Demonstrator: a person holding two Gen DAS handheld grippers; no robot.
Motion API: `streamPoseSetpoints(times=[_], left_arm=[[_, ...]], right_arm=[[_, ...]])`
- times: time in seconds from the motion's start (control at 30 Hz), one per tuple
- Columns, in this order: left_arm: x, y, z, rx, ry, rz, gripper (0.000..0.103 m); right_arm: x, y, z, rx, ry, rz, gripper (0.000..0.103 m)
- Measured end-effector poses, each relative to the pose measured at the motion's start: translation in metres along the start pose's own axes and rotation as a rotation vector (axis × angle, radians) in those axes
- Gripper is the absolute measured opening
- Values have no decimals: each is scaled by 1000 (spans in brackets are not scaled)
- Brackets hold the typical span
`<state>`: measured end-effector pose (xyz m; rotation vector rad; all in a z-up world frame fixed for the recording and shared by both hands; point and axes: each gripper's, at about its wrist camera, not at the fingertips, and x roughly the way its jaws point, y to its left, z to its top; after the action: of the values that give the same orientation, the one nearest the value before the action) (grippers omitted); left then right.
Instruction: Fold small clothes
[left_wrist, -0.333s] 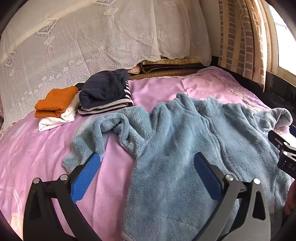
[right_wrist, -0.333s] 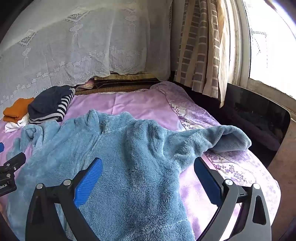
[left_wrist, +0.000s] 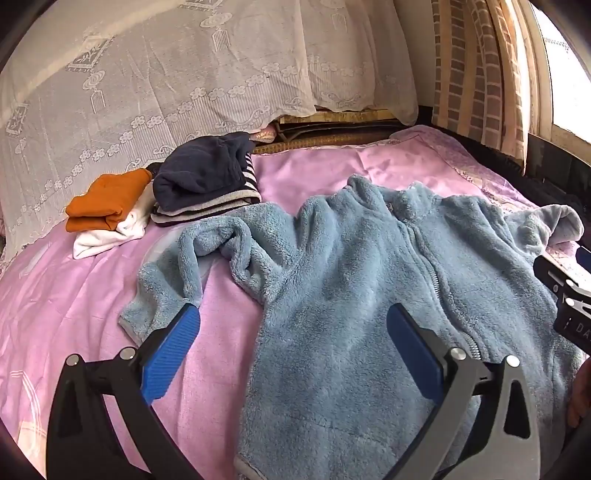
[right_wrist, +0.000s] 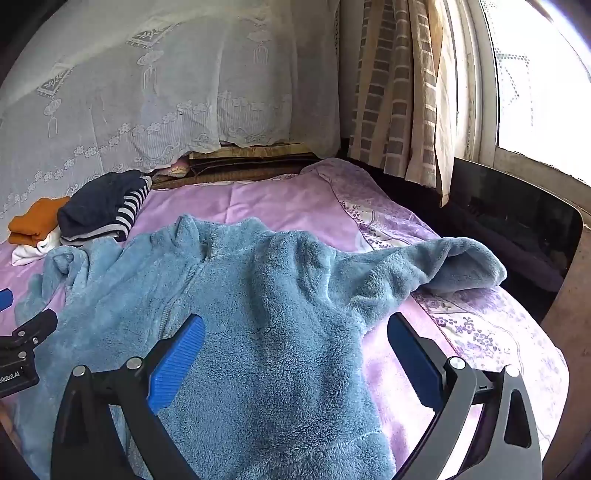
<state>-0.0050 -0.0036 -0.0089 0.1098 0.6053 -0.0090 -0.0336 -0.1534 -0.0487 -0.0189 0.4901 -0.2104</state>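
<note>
A light blue fleece zip jacket lies front-up and spread out on the pink bed sheet. Its left sleeve is crumpled and bent back. Its right sleeve stretches out toward the bed's right edge. My left gripper is open and empty, just above the jacket's left side. My right gripper is open and empty, above the jacket's right chest. Each gripper's body shows at the edge of the other's view.
Folded clothes sit at the far left: an orange piece on a white one, and a navy and striped pile. A lace cover hangs behind. A brick-pattern curtain and window are at the right, past the bed edge.
</note>
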Motion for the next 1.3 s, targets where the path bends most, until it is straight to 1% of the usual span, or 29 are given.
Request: streamPoseSetpoints(times=[0.07,0.17,0.2,0.27,0.37,0.73,1.3], left_arm=[[1,0,0,6,8,-3,99],[3,1,0,16,23,-7,99],[4,2,0,20,26,-8,99],[3,-9,-3,32,21,6,99],[4,-10,-3,32,25,4,99],[10,-6,-5,22,51,13,99],[12,-2,-7,20,56,15,99]], right_arm=[[4,-19,4,1,1,5,100],[15,-62,14,0,-1,4,100],[15,-60,12,-4,-5,0,100],[15,-66,12,-5,-6,3,99],[14,-66,11,-2,-6,9,100],[25,-76,11,55,39,14,100],[24,-75,10,57,42,12,100]])
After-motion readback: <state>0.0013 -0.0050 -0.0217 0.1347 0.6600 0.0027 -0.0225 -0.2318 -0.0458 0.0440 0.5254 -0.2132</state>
